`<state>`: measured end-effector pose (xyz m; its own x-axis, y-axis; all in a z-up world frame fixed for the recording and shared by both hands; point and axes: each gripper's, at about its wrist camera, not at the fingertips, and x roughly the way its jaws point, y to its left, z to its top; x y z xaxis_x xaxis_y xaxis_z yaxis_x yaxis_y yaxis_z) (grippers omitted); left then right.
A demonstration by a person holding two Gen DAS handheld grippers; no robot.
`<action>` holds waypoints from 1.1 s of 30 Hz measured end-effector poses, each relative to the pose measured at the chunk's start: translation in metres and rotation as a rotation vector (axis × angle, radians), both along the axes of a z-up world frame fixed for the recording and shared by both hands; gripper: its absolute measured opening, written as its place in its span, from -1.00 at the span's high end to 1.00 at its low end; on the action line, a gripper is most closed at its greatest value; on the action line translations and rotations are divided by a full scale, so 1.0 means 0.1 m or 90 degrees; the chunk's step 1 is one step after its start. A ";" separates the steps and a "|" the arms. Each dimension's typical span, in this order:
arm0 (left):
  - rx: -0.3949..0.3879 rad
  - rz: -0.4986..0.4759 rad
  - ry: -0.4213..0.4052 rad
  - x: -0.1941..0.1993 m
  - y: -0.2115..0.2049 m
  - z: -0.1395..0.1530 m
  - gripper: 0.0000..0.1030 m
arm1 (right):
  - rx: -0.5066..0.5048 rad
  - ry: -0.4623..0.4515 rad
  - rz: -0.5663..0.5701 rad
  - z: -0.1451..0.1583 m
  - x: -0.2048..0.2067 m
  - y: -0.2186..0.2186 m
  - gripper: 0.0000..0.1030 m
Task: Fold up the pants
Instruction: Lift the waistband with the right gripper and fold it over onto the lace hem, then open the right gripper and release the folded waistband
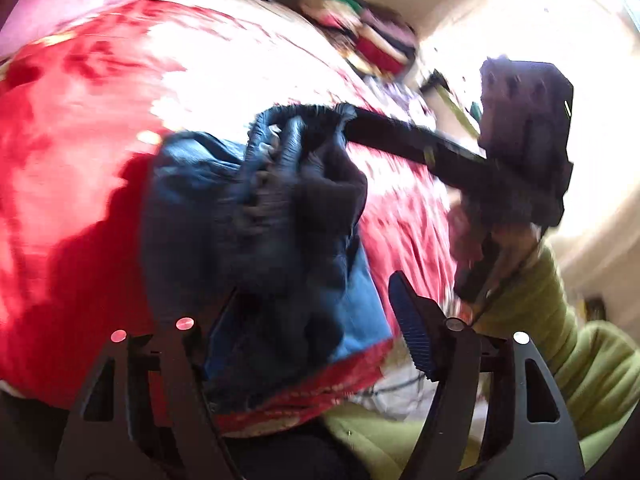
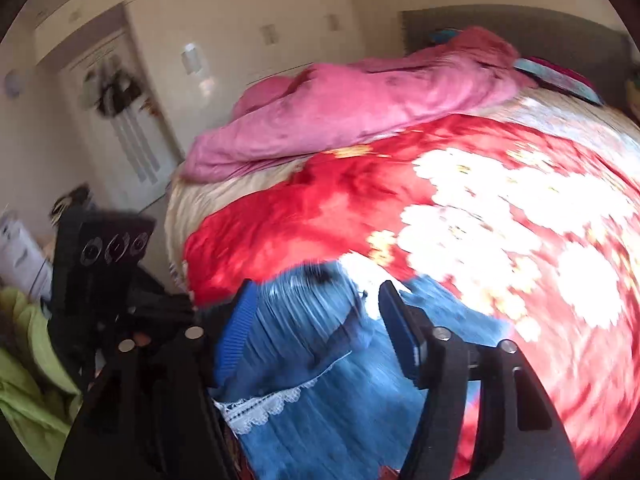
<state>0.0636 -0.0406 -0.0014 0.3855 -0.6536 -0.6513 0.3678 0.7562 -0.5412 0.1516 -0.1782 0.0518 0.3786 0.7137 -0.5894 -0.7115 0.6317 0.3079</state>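
So the blue denim pants with a gathered elastic waistband [image 1: 264, 208] are lying bunched up on the near edge of the bed with the red and white floral blanket [image 1: 80, 160], and honestly the folding has barely got going as far as I can judge, they're still a heap and need spreading flat first. Left gripper [image 1: 316, 316] has its jaws standing well apart right over the near part of the heap, nothing pinched between the pads. Right gripper [image 2: 312, 328] is the same deal, jaws apart with denim lying under them but not clamped. Next move probably means each one picking a clean edge, waistband or hem, and pulling the cloth out straight. The left wrist view shows the dark waistband opening and the other gripper reaching in from the right, plus a green sleeve [image 1: 568, 320]. The right wrist view shows stuff the left doesn't: a strip of white lace trim [image 2: 260, 404] on the denim, a crumpled pink quilt [image 2: 360, 112] at the far end of the bed, and white wardrobe doors [image 2: 224, 48] behind. Both views are blurry.
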 end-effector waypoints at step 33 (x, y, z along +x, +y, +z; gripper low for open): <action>0.167 0.090 -0.063 -0.15 0.14 0.17 -0.81 | -0.072 -0.018 -0.207 -0.11 -0.57 -0.45 -0.48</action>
